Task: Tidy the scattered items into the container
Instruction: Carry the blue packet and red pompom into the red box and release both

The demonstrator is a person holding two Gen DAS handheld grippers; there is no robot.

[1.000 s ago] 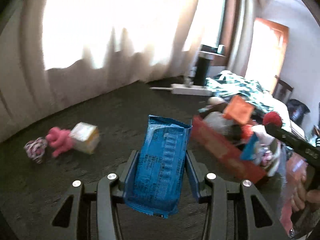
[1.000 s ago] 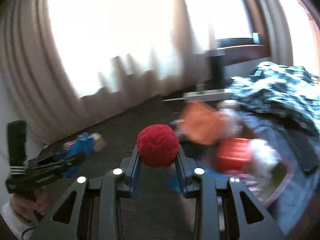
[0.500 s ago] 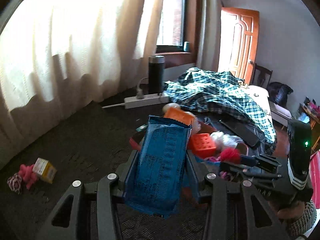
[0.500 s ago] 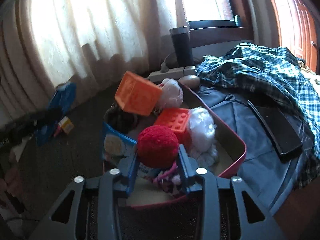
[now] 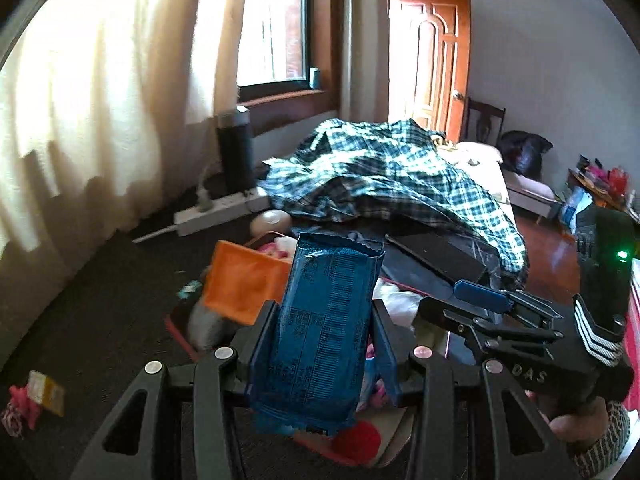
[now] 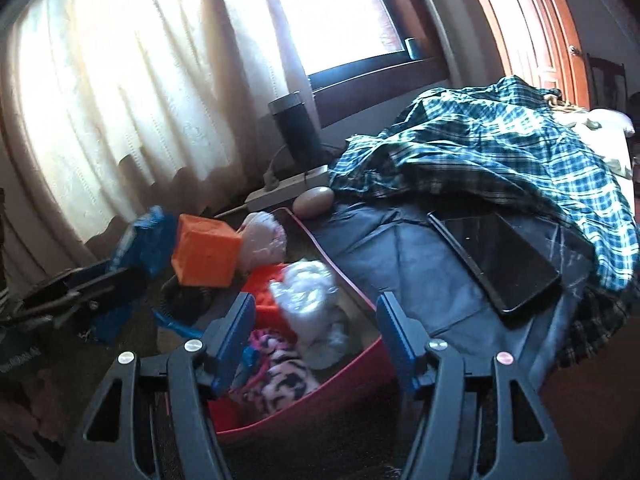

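My left gripper is shut on a blue snack packet, held upright above the near end of the red container. An orange cube leans on the pile inside. The red pompom ball lies low in the container, below the packet. My right gripper hovers over the red container with its jaws opening and nothing between them. Under it lie a white fluffy item and a pink zebra-patterned plush. The blue packet shows at the left of the right wrist view.
A pink toy and a small yellow box lie on the dark carpet at far left. Behind the container are a white power strip, a dark cylinder, a plaid blanket and a black tablet.
The right gripper swung over the container, opened and let the red ball drop in. The left gripper carried the blue packet from the open carpet to above the container.
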